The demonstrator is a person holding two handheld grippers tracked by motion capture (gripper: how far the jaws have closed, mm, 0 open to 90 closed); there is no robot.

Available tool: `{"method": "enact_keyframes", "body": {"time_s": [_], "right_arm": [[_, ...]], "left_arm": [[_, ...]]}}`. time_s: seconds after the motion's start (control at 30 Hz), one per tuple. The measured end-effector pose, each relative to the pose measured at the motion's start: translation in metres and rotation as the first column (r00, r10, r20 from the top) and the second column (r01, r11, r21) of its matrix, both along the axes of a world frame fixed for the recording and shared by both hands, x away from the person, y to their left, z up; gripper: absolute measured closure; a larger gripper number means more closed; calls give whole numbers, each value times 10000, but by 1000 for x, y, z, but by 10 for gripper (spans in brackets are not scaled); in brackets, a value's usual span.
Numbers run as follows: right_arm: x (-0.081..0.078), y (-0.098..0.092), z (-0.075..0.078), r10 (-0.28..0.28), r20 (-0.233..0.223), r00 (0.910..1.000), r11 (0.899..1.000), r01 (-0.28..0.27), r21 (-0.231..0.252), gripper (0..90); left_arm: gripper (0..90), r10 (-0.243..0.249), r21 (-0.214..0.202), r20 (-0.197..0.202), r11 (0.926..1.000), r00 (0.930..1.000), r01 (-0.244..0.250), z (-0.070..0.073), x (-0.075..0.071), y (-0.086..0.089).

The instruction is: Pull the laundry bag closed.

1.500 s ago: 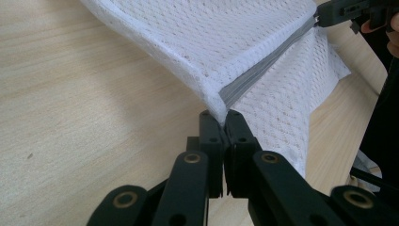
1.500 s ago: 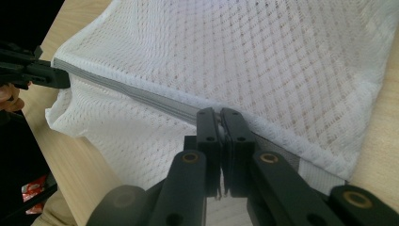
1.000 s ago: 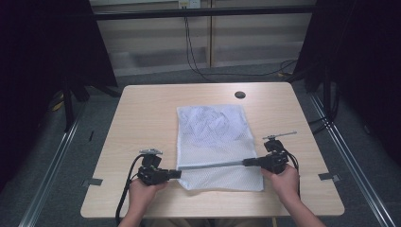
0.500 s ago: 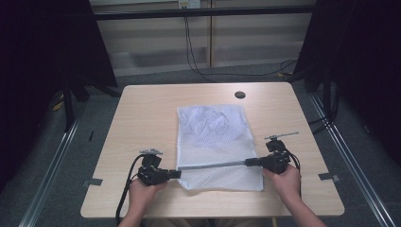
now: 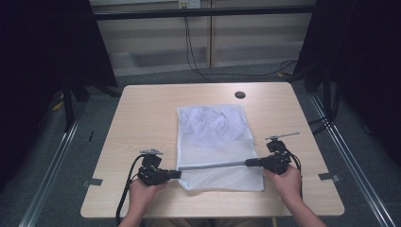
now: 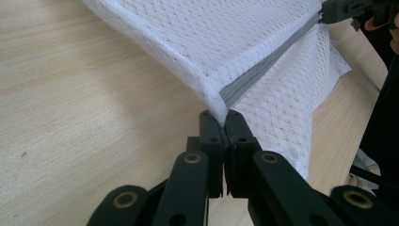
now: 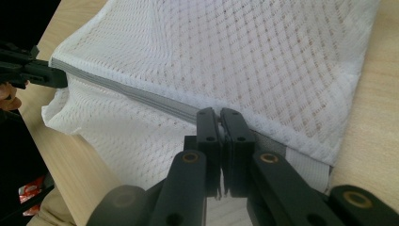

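A white mesh bag (image 5: 213, 130) lies flat in the middle of the wooden table, something pale inside its far half. A grey zipper (image 5: 213, 165) runs taut across its near end. My left gripper (image 5: 178, 174) is shut on the bag's left corner at the zipper's end (image 6: 225, 115). My right gripper (image 5: 248, 163) is shut on the zipper at its right end (image 7: 220, 113). In the left gripper view the mesh bag (image 6: 211, 37) rises from the jaws with the zipper (image 6: 263, 66) stretching off to the right gripper (image 6: 336, 9). The right gripper view looks along the zipper (image 7: 127, 92) to the left gripper (image 7: 37, 70).
The table (image 5: 142, 118) has bare wood on both sides of the bag and a small black round hole (image 5: 240, 94) near its far edge. Cables hang behind the table. Metal rails (image 5: 52, 161) run along the floor on both sides.
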State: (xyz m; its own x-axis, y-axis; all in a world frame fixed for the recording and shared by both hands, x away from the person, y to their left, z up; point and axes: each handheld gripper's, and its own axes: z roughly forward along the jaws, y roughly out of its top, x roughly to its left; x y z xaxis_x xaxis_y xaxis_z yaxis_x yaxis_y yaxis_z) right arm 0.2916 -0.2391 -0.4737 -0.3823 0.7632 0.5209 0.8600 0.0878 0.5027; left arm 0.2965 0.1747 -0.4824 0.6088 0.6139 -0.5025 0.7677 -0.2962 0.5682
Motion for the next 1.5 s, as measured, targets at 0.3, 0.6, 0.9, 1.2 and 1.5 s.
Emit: {"method": "enact_keyframes", "body": {"time_s": [0.3, 0.6, 0.9, 1.2, 1.5], "right_arm": [[-1, -1, 1, -48, 15, 10000, 9999, 48, -128, 874], [-1, -4, 0, -77, 2, 10000, 10000, 77, -51, 874], [-3, -6, 1, -142, 44, 9999, 9998, 142, -131, 874], [-2, -6, 1, -129, 27, 9999, 9998, 129, -157, 874], [-1, -5, 1, -27, 19, 10000, 9998, 28, -214, 874]], "left_arm": [[880, 47, 107, -37, 9999, 10000, -47, 0, 0, 1], [879, 47, 69, -15, 10000, 10000, -47, 0, 0, 1], [879, 27, 54, -45, 10000, 10000, -27, 0, 0, 0], [880, -16, 35, -12, 10000, 10000, 16, 0, 0, 1], [880, 23, 9, -1, 10000, 10000, -23, 1, -2, 4]]}}
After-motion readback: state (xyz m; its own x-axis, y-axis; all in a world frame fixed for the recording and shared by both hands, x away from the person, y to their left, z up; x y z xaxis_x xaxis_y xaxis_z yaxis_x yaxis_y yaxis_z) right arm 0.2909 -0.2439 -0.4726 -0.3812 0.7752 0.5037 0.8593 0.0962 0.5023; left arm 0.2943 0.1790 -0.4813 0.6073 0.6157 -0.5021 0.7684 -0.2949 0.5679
